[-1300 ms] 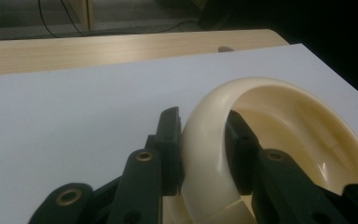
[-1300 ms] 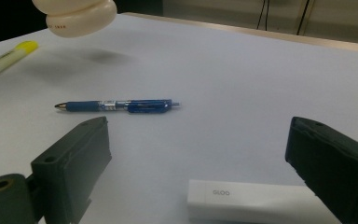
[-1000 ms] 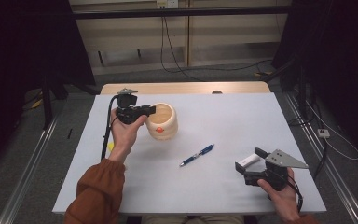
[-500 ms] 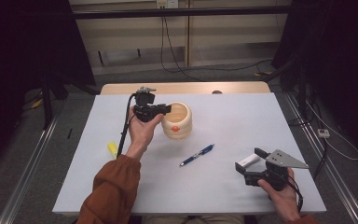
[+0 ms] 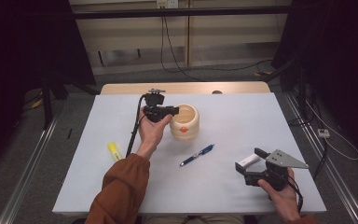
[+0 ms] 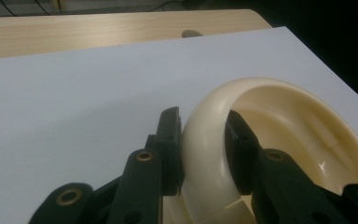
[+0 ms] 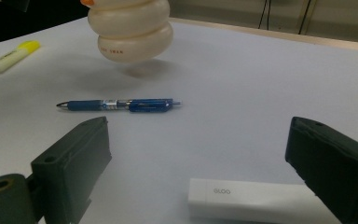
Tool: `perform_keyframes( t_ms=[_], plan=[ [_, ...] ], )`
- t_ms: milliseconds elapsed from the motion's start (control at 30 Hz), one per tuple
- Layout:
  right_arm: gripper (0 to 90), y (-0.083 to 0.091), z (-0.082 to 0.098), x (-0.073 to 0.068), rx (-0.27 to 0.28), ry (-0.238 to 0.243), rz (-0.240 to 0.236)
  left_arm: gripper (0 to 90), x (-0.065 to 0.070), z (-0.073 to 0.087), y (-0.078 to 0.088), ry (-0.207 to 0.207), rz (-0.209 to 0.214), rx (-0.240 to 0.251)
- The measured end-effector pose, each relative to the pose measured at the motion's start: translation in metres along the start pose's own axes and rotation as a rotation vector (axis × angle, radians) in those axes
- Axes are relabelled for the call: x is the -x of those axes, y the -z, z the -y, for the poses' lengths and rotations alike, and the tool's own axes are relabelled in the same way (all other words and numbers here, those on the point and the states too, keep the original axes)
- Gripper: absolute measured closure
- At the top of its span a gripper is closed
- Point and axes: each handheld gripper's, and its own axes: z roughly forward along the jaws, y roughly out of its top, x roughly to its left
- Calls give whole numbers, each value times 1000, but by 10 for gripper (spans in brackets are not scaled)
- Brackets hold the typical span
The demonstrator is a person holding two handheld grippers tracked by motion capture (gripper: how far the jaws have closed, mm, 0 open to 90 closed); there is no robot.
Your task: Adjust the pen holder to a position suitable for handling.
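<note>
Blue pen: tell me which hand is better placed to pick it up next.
Right, probably. The right gripper is open and empty, with the blue pen lying on the table just beyond its fingers. The left gripper is shut on the rim of the cream pot, which it holds off the table.

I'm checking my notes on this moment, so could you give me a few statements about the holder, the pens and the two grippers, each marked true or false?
1. The left gripper clamps the rim of the cream holder. True.
2. The holder stands flat on the table. False: in the right gripper view it hangs above its shadow.
3. The right gripper is shut on the blue pen. False: its jaws are open, the pen lies beyond them.
4. A white glue stick lies between the right gripper's jaws. True.
5. The yellow marker sits inside the holder. False: it lies on the table.
</note>
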Motion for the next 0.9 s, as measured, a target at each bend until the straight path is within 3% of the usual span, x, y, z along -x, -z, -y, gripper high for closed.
perform_keyframes(
  t_ms=[400,500,567,833,900],
  plan=[
    [65,1,0,0,0,0,1,711,-1,7,-19,11,-15,-48],
    [64,1,0,0,0,0,1,711,-3,10,-23,0,-40,-60],
    [65,1,0,0,0,1,-1,713,-6,10,-24,12,-28,-49],
    [64,0,0,0,0,3,-3,708,-7,10,-25,-8,-11,-45],
    [64,0,0,0,0,1,-1,659,-8,10,-25,-20,-13,-50]
  ],
)
